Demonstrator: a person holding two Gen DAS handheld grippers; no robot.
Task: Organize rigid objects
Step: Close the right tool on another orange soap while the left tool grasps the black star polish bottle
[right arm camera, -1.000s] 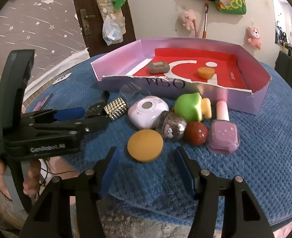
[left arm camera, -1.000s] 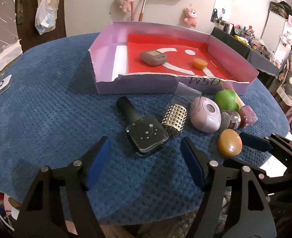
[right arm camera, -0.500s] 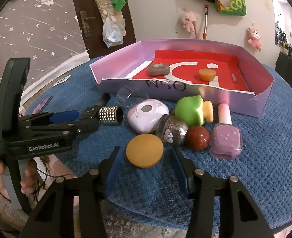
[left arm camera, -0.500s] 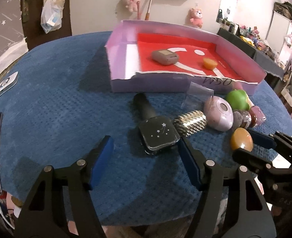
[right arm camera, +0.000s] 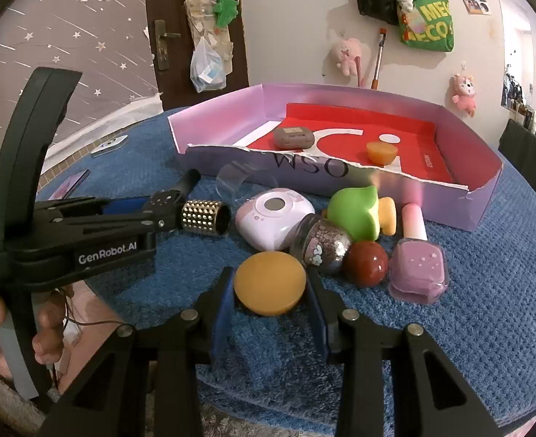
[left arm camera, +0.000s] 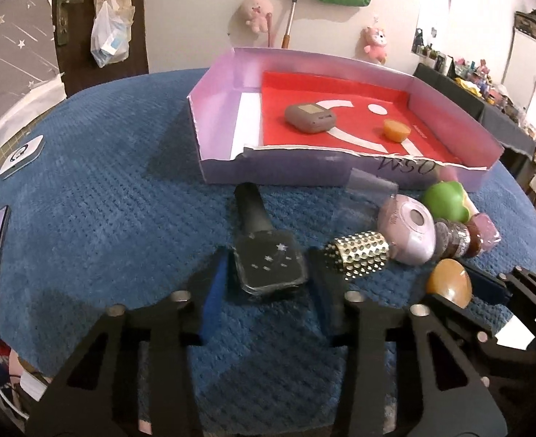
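Straddling black nail-polish bottle [left arm camera: 268, 263] with left tongs [left arm camera: 266, 291] — cap pointing away; right tongs [right arm camera: 269, 304] bracket orange disc [right arm camera: 270, 283] — both part-open, neither gripping yet.

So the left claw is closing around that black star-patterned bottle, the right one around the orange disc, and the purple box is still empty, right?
Not quite: the purple box is not empty. The left wrist view shows a grey-brown case and a small orange piece on its red floor. The rest holds: the left claw brackets the black bottle, the right claw the orange disc.
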